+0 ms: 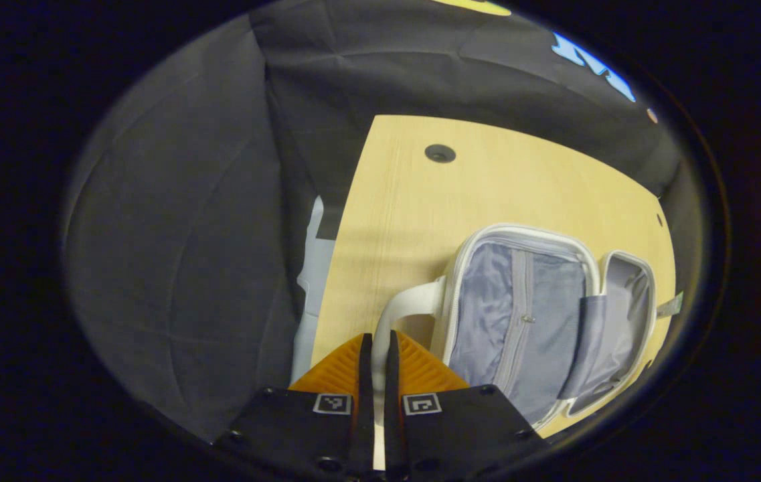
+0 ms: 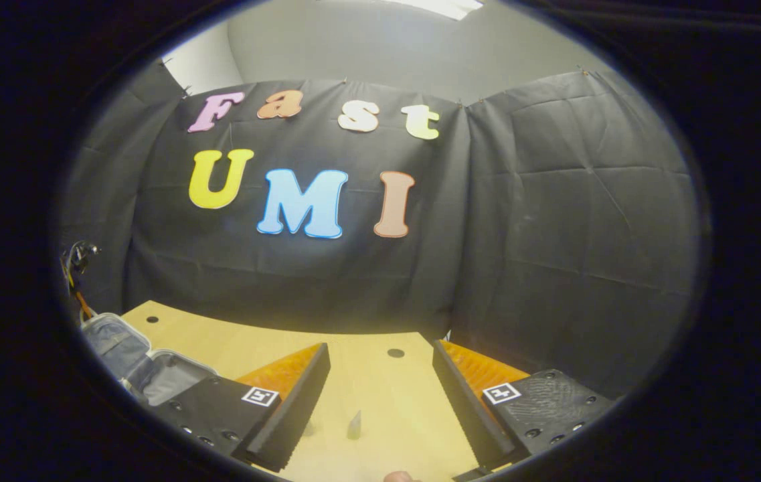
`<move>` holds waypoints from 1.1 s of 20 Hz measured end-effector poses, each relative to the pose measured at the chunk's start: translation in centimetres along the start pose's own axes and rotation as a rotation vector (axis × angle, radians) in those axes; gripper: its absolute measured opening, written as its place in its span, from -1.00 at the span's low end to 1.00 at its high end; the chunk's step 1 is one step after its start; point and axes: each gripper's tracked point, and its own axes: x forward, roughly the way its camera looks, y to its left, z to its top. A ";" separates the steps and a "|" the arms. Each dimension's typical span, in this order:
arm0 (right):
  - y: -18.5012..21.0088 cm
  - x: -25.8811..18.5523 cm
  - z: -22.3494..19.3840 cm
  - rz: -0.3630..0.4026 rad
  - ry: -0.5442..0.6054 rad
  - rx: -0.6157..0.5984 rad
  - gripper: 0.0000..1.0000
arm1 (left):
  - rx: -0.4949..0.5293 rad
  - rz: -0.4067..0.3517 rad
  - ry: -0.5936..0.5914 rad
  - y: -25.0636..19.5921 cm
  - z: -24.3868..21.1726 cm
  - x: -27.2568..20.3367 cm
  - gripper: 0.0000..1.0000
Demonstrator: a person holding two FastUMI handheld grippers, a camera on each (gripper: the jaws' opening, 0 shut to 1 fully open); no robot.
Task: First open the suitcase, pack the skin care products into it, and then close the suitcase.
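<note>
A small white suitcase (image 1: 521,314) lies open on the wooden table (image 1: 474,187), its grey lining and zipped inner pocket facing up. Its lid half (image 1: 621,335) stands at the right. My left gripper (image 1: 380,348) is shut on the suitcase's white handle (image 1: 410,304), which curves from the case down between my fingers. In the right gripper view my right gripper (image 2: 380,375) hangs open over bare table, with nothing between its fingers. The open suitcase (image 2: 132,358) lies far to its left. A small pale object (image 2: 354,424) stands on the table between the fingers, too small to identify.
The table's left edge (image 1: 340,268) runs beside my left gripper, with black cloth beyond it. Round cable holes (image 1: 440,153) sit near the table's far side. The other gripper and its cable (image 2: 75,264) show at the left above the suitcase.
</note>
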 end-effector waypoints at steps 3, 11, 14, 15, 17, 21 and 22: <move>-0.4 0.0 0.3 -0.014 -0.001 -0.017 0.88 | -0.024 0.012 0.007 0.5 -1.2 3.0 -0.72; -0.5 0.3 0.8 -0.003 -0.022 -0.023 0.89 | -0.164 0.161 -0.267 3.1 0.8 1.9 0.48; -0.8 0.6 1.0 0.013 -0.041 -0.039 0.89 | -0.257 0.207 -0.466 3.4 3.0 -2.6 0.83; -1.0 0.6 0.9 0.022 -0.047 -0.044 0.89 | -0.274 0.202 -0.555 2.3 3.9 -5.2 0.83; -1.1 0.9 0.3 0.043 -0.049 -0.044 0.89 | -0.256 0.174 -0.706 -0.1 5.4 -10.8 0.83; -1.2 1.4 -1.4 0.113 -0.026 -0.026 0.88 | -0.181 0.000 -0.908 -13.3 5.4 -19.4 0.82; -1.3 1.4 -1.5 0.127 -0.028 -0.027 0.88 | -0.160 -0.042 -0.935 -16.6 4.7 -20.5 0.82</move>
